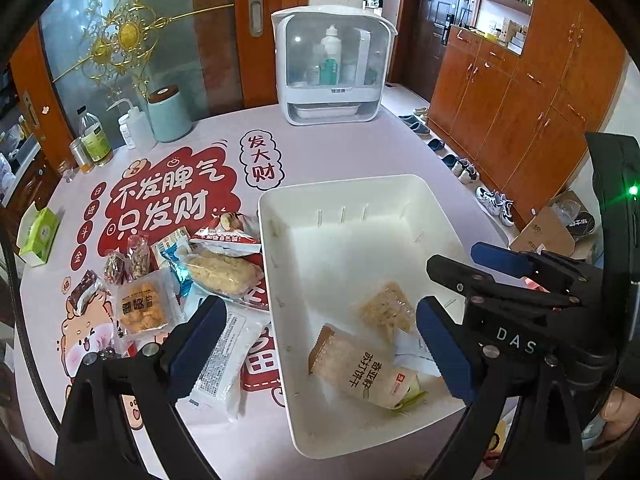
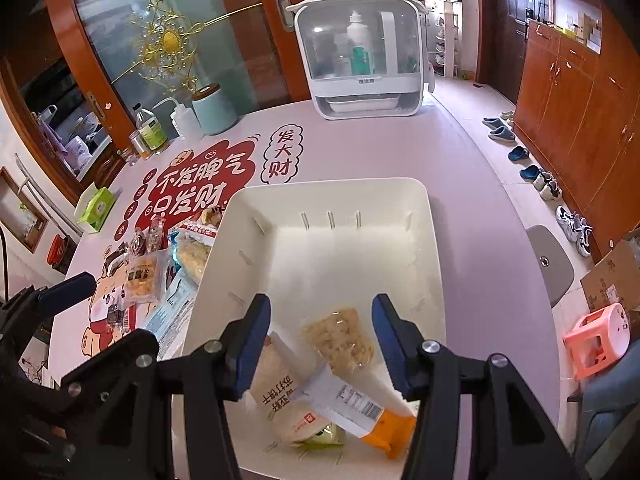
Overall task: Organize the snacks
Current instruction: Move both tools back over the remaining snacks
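A white bin (image 1: 280, 264) (image 2: 424, 216) stands on the table and holds three snack packs: a beige cracker pack (image 1: 364, 372) (image 2: 280, 396), a clear pack of pale crisps (image 1: 386, 310) (image 2: 340, 338) and a white-and-orange pack (image 2: 360, 408). Several more snack packs (image 1: 220, 272) (image 2: 144, 276) lie on the table left of the bin, among them a white wrapper (image 1: 220, 364). My left gripper (image 1: 320, 344) is open and empty, straddling the bin's left wall. My right gripper (image 2: 320, 344) is open and empty above the packs in the bin; it also shows in the left wrist view (image 1: 460, 276).
A white sterilizer cabinet (image 1: 332, 64) (image 2: 360, 56) stands at the table's far edge. Bottles and a teal canister (image 1: 168, 112) (image 2: 212, 110) stand far left. A green tissue box (image 1: 38, 236) (image 2: 94, 208) sits at the left edge. Shoes, cabinets and a pink stool (image 2: 600, 336) are on the right.
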The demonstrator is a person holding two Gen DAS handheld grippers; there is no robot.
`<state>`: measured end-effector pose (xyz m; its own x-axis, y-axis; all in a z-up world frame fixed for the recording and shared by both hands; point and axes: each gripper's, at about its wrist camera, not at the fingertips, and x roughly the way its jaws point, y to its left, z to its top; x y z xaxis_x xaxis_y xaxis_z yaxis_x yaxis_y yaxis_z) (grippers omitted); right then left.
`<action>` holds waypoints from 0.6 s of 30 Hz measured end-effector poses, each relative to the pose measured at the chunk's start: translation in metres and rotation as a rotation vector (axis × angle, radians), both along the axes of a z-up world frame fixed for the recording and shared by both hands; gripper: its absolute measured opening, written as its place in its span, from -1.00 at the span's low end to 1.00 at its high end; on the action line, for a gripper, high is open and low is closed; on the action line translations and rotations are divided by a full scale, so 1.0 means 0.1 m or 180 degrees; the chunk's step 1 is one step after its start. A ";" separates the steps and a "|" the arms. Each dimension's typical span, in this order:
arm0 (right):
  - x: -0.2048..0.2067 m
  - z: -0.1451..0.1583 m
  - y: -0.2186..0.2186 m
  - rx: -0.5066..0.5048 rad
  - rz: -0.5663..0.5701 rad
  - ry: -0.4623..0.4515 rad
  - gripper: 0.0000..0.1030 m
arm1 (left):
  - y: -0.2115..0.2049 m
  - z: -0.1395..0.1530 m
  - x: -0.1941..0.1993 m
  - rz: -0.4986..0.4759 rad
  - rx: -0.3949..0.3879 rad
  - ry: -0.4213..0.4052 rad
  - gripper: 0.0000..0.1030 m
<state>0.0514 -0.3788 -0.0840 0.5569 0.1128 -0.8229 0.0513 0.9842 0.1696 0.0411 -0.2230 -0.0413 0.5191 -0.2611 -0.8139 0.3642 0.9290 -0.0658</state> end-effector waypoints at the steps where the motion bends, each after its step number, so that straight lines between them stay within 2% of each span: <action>1: -0.01 0.00 0.01 0.0002 0.0004 -0.0001 0.04 | 0.01 0.01 -0.01 -0.0002 0.0006 -0.0009 0.85; 11: -0.10 0.08 0.17 0.0014 0.0009 -0.0081 0.04 | 0.22 0.11 -0.12 -0.0010 0.0089 -0.0125 0.85; 18: -0.11 0.15 0.47 0.0049 -0.0045 -0.0161 0.04 | 0.67 0.15 -0.13 0.0029 0.0176 -0.0155 0.85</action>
